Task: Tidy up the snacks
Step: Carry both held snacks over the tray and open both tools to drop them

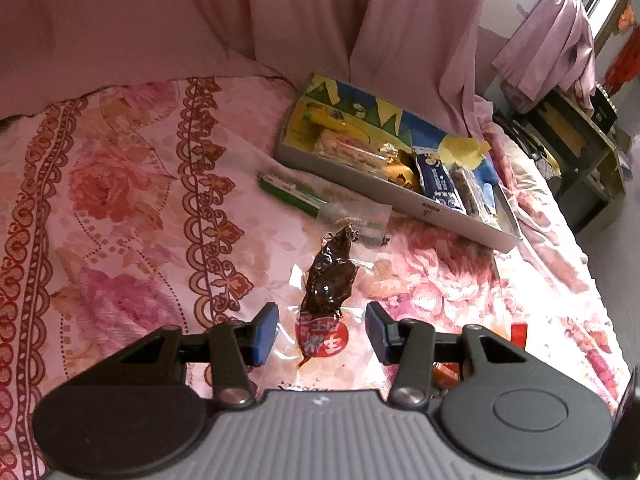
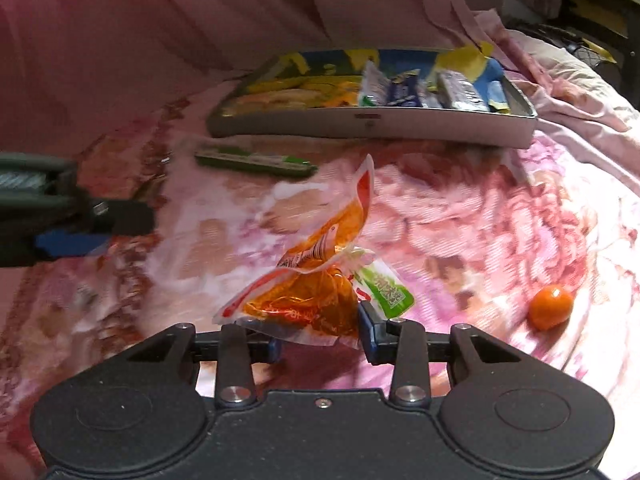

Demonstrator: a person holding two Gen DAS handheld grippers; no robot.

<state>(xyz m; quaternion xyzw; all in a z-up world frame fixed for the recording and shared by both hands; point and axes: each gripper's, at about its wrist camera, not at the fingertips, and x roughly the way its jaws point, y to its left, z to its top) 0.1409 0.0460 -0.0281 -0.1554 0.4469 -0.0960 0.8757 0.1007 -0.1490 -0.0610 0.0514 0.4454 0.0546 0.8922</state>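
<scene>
Right hand-held gripper [image 2: 320, 340] pinches the orange snack pouch [image 2: 308, 296] — light, floppy, slick film — by its lower edge; left hand-held gripper [image 1: 322, 334] gapes empty

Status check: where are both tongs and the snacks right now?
Left tongs open over dark vacuum-packed snack. Right tongs shut on orange packet, lifted off bedspread. Snack tray ahead; green packet lies in between.

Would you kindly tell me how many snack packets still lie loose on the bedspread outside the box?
2: green packet beside the box; dark meat packet nearer. More may be hidden.
</scene>
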